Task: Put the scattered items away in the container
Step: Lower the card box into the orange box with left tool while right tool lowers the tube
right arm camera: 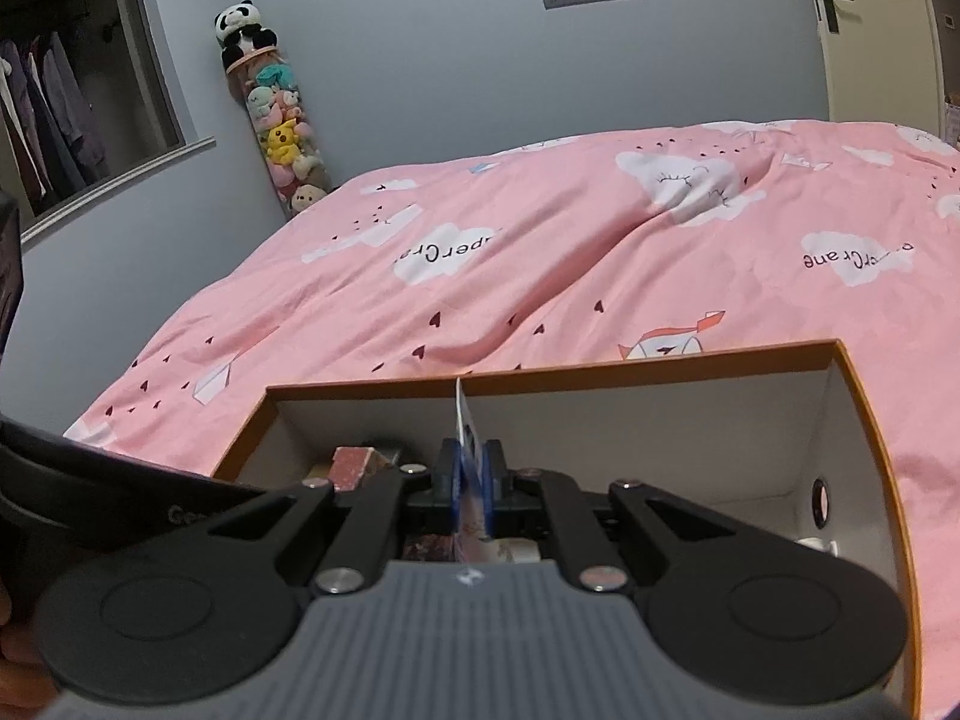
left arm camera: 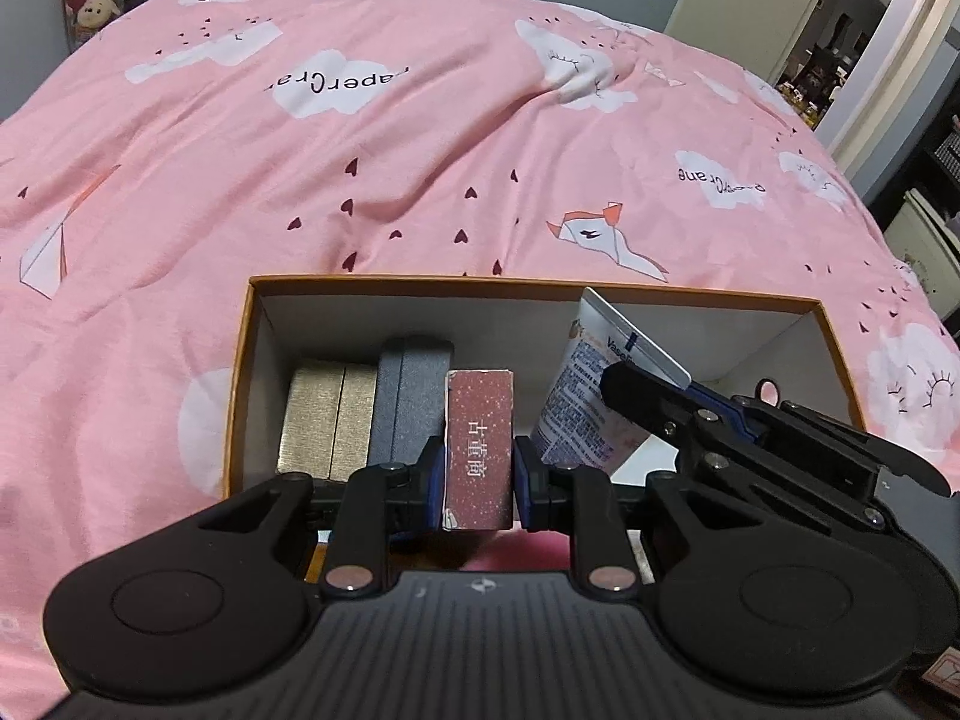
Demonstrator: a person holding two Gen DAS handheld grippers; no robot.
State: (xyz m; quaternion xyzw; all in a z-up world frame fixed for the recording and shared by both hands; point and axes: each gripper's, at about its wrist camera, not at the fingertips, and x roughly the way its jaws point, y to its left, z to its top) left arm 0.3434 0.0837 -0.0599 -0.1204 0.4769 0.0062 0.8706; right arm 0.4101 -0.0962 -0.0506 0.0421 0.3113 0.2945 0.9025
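An orange-rimmed box (left arm camera: 534, 285) with white inner walls sits on the pink bed. My left gripper (left arm camera: 479, 471) is shut on a dark red box with white characters (left arm camera: 479, 444), held inside the container. A gold case (left arm camera: 327, 420) and a grey case (left arm camera: 411, 402) stand in it at the left. My right gripper (right arm camera: 471, 480) is shut on a white and blue cream tube (right arm camera: 467, 420), held edge-on over the same box (right arm camera: 660, 363). In the left wrist view the tube (left arm camera: 591, 387) and the right gripper's fingers (left arm camera: 654, 399) show at the right.
The pink quilt (left arm camera: 420, 138) with cloud prints covers the bed beyond the box. A clear column of plush toys (right arm camera: 282, 120) stands by the grey wall. A door (right arm camera: 864, 24) is at the far right.
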